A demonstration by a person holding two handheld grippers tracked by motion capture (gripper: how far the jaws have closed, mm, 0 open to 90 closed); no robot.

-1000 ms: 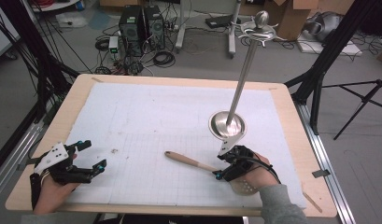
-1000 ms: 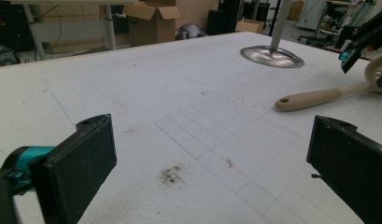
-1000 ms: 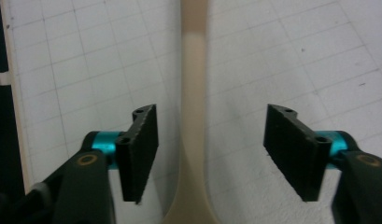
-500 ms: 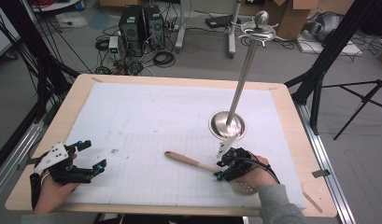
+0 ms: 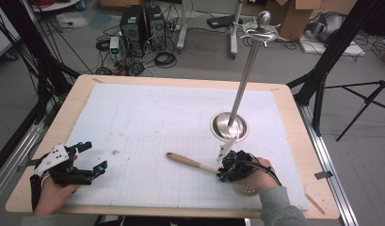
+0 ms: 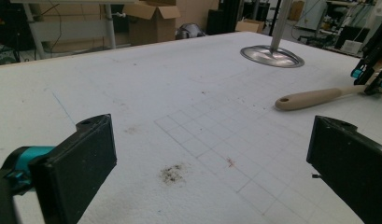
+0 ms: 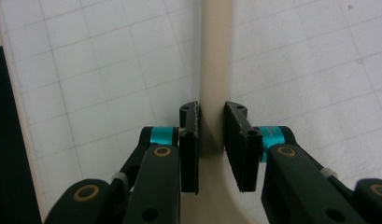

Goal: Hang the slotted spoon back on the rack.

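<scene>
A beige slotted spoon lies on the white mat, its handle (image 5: 190, 162) pointing left and its perforated head (image 5: 246, 189) under the person's right hand. My right gripper (image 5: 222, 174) is shut on the handle near the head; in the right gripper view both jaws of the gripper (image 7: 212, 135) press the handle (image 7: 215, 70) from either side. My left gripper (image 5: 95, 156) rests at the mat's front left, open and holding nothing. In the left gripper view the gripper (image 6: 212, 158) has its jaws wide apart, with the spoon handle (image 6: 314, 97) farther off.
A metal stand rises from a round base (image 5: 229, 126) just behind the right hand, its pole leaning up to a hooked top (image 5: 260, 21). The base (image 6: 272, 55) also appears in the left gripper view. The wooden table edge (image 5: 293, 113) frames the mat.
</scene>
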